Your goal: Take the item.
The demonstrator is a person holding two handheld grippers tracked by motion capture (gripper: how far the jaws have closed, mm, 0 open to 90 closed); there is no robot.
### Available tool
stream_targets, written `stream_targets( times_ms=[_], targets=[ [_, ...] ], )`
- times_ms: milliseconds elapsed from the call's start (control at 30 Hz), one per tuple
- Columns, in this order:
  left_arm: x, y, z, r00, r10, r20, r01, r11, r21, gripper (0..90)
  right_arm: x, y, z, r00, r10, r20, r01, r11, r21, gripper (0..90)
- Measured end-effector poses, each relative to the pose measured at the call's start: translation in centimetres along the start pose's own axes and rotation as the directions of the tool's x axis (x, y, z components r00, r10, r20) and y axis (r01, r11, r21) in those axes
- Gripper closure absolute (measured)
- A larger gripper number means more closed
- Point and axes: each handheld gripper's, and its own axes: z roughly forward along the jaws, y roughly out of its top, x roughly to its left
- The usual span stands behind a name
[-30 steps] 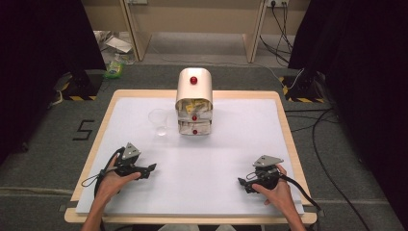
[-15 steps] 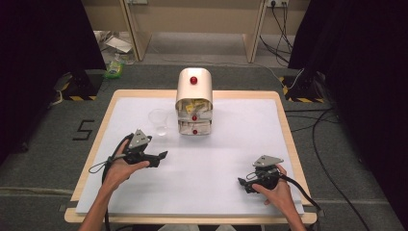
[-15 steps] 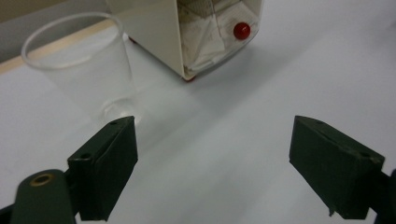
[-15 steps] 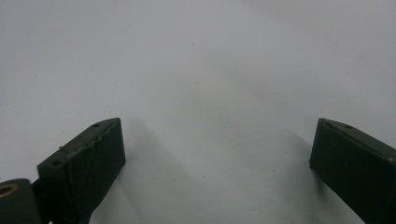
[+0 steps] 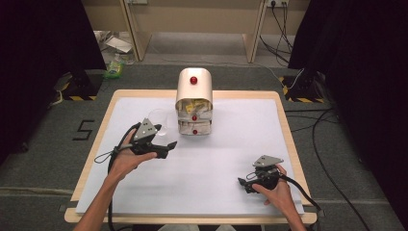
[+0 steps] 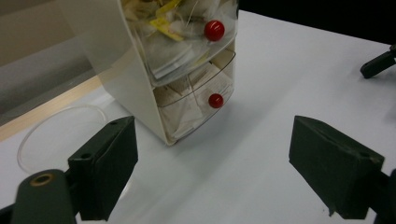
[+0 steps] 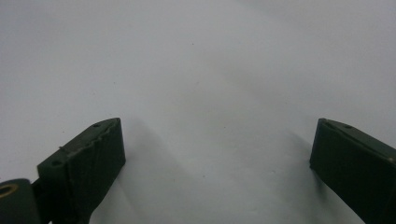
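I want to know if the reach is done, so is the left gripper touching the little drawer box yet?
Apart. In the left gripper view, bare white table shows between the open left gripper and the drawer box, which stands farther ahead.

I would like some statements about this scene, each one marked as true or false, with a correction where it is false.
1. The drawer box stands on the far half of the table. True.
2. The left gripper is shut on a drawer knob. False: its jaws stand wide apart with nothing between them, short of the lower red knob.
3. A clear cup stands beside the drawer box, on the person's left side of it. True.
4. The right gripper holds a tea bag. False: it is open over bare white table.
5. The drawer knobs are blue. False: they are red.
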Motion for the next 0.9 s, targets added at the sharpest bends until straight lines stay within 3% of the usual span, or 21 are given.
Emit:
stream_targets(
  times_ms=[167, 500, 900],
  targets=[
    [-0.2, 1.9, 0.9, 0.9996, 0.026, 0.014, -0.025, 0.9993, -0.026, 15.5, 0.0, 0.0, 0.0, 1.0000, 0.000, 0.000, 0.000, 1.000, 0.000, 3.9],
    [-0.5, 4.2, 2.3, 0.9979, 0.037, 0.054, -0.034, 0.9984, -0.046, 15.7, 0.0, 0.0, 0.0, 1.0000, 0.000, -0.001, 0.000, 1.000, 0.000, 3.9],
    [-0.6, 5.5, 4.5, 0.9966, 0.057, 0.059, -0.054, 0.9973, -0.051, 15.7, 0.0, 0.0, 0.0, 1.0000, 0.000, -0.001, 0.000, 1.000, -0.001, 3.9]
  ],
)
